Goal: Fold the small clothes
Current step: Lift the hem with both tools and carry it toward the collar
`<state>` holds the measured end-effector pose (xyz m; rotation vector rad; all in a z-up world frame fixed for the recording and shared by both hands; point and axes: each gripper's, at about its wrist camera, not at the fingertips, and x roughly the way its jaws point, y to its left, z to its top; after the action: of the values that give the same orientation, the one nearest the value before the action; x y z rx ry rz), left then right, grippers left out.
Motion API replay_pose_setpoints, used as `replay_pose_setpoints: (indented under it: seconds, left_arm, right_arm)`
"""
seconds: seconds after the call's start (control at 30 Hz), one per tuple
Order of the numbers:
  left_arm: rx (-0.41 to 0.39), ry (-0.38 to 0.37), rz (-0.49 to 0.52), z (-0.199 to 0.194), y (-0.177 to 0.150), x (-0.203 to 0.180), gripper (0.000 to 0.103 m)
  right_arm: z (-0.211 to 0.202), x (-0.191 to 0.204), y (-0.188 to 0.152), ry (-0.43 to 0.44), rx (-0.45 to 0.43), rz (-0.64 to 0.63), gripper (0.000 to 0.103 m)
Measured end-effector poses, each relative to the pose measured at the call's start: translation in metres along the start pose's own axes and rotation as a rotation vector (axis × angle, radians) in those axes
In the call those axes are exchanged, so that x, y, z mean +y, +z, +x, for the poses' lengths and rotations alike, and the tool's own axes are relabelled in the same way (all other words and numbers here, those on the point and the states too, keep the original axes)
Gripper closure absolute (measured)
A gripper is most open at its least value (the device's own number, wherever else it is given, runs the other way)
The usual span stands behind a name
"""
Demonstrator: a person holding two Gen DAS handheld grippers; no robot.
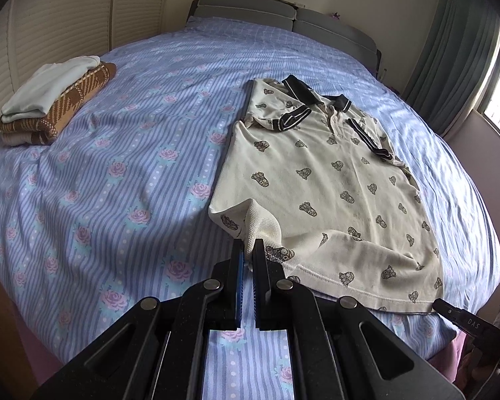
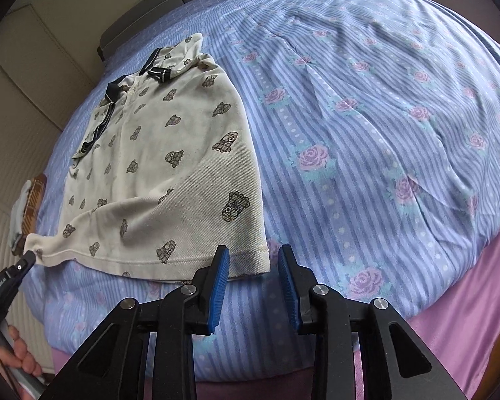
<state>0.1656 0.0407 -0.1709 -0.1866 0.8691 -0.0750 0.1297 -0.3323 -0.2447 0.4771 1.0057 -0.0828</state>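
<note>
Fabric of the cream polo shirt (image 1: 320, 180) on the bed (image 1: 133, 140) is pinched in the left tool (image 1: 249, 250) at its near hem corner; folded clothes (image 1: 55, 96) lie far left, "DAS" marks the other tool. Right wrist view: right tool (image 2: 254, 260) stands apart, hem corner between its pads untouched; a hand (image 2: 21, 353) shows.

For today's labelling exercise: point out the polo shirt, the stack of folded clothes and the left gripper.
polo shirt (image 1: 320, 180): left wrist view, on its printed front.
stack of folded clothes (image 1: 55, 100): left wrist view, on the top pale garment.
left gripper (image 1: 249, 253): left wrist view, between fingertips pinching the hem corner.
</note>
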Motion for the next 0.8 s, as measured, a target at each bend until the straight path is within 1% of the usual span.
replay_pose_setpoints:
  seconds: [0.03, 0.07, 0.2, 0.3, 0.37, 0.43, 0.5, 0.6, 0.67, 0.8]
  left_arm:
    - [0.0, 0.0, 0.0, 0.0, 0.0, 0.0, 0.096]
    - [0.0, 0.0, 0.001, 0.0, 0.0, -0.001, 0.096]
    - [-0.019, -0.007, 0.0, -0.008, 0.003, -0.002, 0.096]
    - [-0.057, -0.019, -0.018, -0.019, 0.012, -0.001, 0.096]
    - [-0.089, -0.027, -0.029, -0.027, 0.019, -0.002, 0.096]
    - [-0.117, -0.035, -0.036, -0.033, 0.028, -0.004, 0.096]
    - [-0.139, -0.045, -0.036, -0.038, 0.039, -0.006, 0.096]
    - [-0.169, -0.054, -0.041, -0.038, 0.058, -0.008, 0.096]
    - [-0.18, -0.062, -0.058, -0.032, 0.073, -0.007, 0.096]
    - [-0.218, -0.047, -0.079, -0.017, 0.104, -0.006, 0.096]
  right_arm:
    - [0.0, 0.0, 0.0, 0.013, 0.0, 0.004, 0.091]
    - [-0.001, -0.001, 0.0, 0.026, -0.001, 0.009, 0.095]
    - [-0.015, -0.003, 0.0, 0.069, -0.043, 0.045, 0.096]
    - [-0.036, 0.003, 0.005, 0.089, -0.103, 0.049, 0.097]
    - [-0.052, 0.009, 0.015, 0.111, -0.155, 0.054, 0.096]
    - [-0.071, 0.017, 0.028, 0.135, -0.218, 0.05, 0.097]
    - [-0.089, 0.025, 0.043, 0.177, -0.278, 0.046, 0.097]
    - [-0.107, 0.04, 0.069, 0.217, -0.346, 0.021, 0.096]
    - [-0.111, 0.05, 0.087, 0.227, -0.379, 0.005, 0.097]
    - [-0.102, 0.066, 0.125, 0.216, -0.423, -0.008, 0.097]
